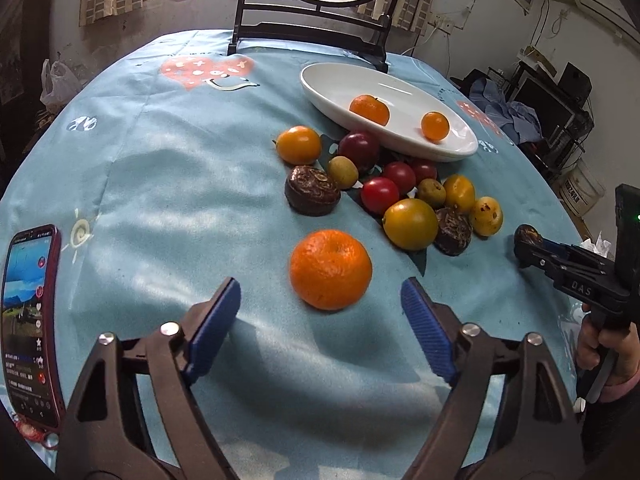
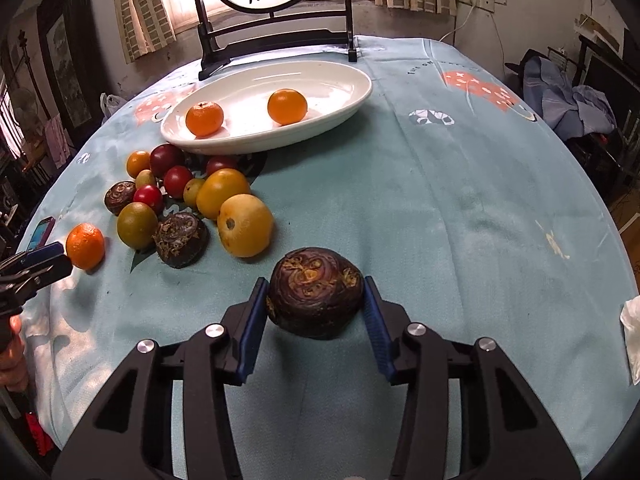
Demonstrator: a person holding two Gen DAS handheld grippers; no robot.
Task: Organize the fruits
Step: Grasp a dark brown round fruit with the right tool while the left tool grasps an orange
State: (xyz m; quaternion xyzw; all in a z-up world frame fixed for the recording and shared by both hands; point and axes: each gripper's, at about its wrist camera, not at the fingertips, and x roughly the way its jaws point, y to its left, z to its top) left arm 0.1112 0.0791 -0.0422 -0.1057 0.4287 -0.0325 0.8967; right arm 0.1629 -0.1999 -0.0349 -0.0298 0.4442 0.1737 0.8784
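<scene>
The right gripper (image 2: 316,312) grasps a dark water chestnut (image 2: 315,292) by its sides; it looks hard, so probably firm. The left gripper (image 1: 320,304) is released near a mandarin (image 1: 330,269).

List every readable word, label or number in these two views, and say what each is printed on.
"DAS": on the body of the right claw, seen from the left wrist view.
Phone screen text: too small to read.
Print on the tablecloth near the far edge: too distorted to read.
</scene>
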